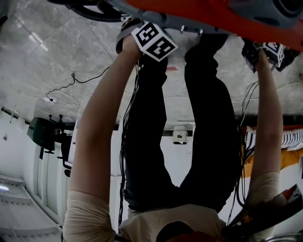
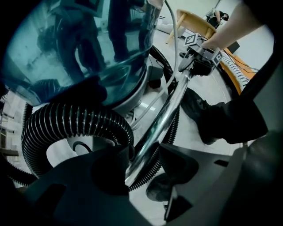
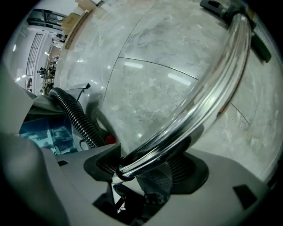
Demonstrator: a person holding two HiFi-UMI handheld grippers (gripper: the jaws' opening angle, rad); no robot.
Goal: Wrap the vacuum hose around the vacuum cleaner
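Note:
The vacuum cleaner has a blue see-through canister and an orange body. Its black ribbed hose loops around the base. A chrome wand tube runs from the hose end up to the right. My left gripper is shut on the lower end of that tube, beside the hose cuff. My right gripper stands open with the curved chrome tube between its jaws, lying against the left pad. Both grippers also show in the head view, left gripper and right gripper.
Grey marble floor lies all round the vacuum. A person's black trousers and shoe are close to the wand. A wooden chair stands behind. Thin cables trail over the floor.

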